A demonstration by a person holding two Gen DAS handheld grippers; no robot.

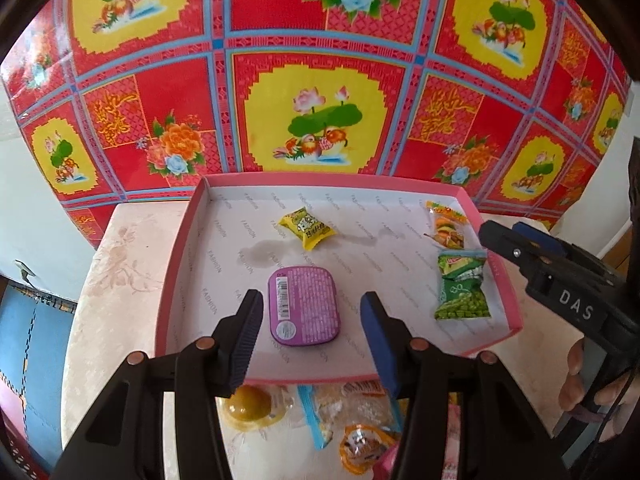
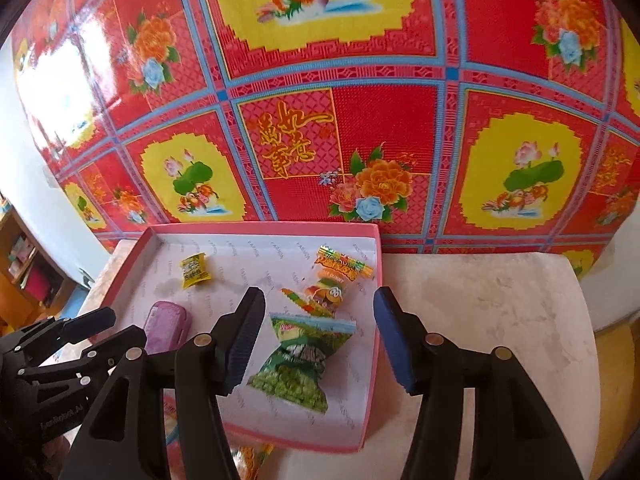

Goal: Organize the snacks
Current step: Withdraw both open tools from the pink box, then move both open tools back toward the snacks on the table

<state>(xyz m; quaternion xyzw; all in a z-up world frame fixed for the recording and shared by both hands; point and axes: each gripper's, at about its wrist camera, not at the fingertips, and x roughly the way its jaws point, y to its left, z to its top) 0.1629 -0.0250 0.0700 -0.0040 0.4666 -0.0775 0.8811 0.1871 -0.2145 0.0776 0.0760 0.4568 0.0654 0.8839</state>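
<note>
A shallow pink box [image 1: 182, 240] with a white printed lining sits on the pale table [image 1: 120, 280], backed by a red floral patterned sheet [image 1: 320, 100]. Inside it lie four snacks: a purple tin [image 1: 305, 306] near the middle, a small yellow candy packet [image 1: 306, 227] farther back, and along the right wall an orange snack packet [image 1: 447, 225] with a green pea packet [image 1: 462, 288] just nearer, the two touching or overlapping at their ends.

The left tool [image 1: 310, 340] hangs above the near edge of the box with its jaws spread wide, the purple tin seen between them but not gripped. The right tool [image 2: 320, 338] also stands wide and holds nothing; it hovers over the right side of the box, the green pea packet [image 2: 298, 364] between its fingers and the orange snack packet [image 2: 334, 280] just beyond.

On the table, nearer than the box, loose snacks wait: a yellow jelly cup [image 1: 252, 404], a blue-edged clear packet [image 1: 348, 408] and an orange wrapped sweet [image 1: 362, 446]
</note>
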